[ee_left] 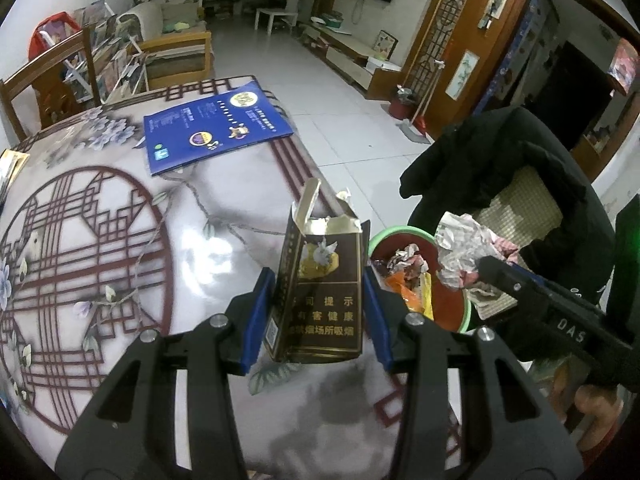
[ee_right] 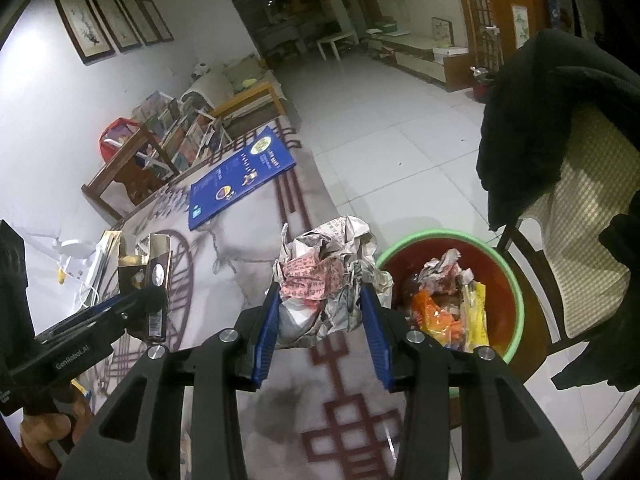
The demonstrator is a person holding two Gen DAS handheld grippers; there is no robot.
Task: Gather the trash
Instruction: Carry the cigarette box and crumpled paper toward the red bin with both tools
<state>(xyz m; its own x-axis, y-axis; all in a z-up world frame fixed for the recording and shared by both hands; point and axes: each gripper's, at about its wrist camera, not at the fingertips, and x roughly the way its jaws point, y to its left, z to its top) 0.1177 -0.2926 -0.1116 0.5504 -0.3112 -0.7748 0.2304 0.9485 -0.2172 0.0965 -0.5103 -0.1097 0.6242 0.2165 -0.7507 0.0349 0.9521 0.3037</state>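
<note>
Left wrist view: my left tongs (ee_left: 318,300) are partly closed, their blue pads pressed on both sides of a torn-open brown cigarette pack (ee_left: 320,284), which I hold upright above the patterned tabletop (ee_left: 120,240). Just right of the pack, beyond the tabletop's edge, stands the red wastebasket with a green rim (ee_left: 452,304), with crumpled paper and orange and yellow wrappers inside. My right tongs (ee_left: 486,264) show at the right of this view, clamped on a crumpled paper wad (ee_left: 468,240) over the wastebasket.

From the right wrist view, my right tongs (ee_right: 320,308) are likewise partly closed, gripping that wad of crumpled newsprint and pink paper (ee_right: 324,276), held above the tabletop's edge just left of the wastebasket (ee_right: 508,320). A blue booklet (ee_right: 240,176) lies flat on the tabletop, well beyond the wastebasket. A dark jacket (ee_right: 532,120) drapes the chair behind the wastebasket.
</note>
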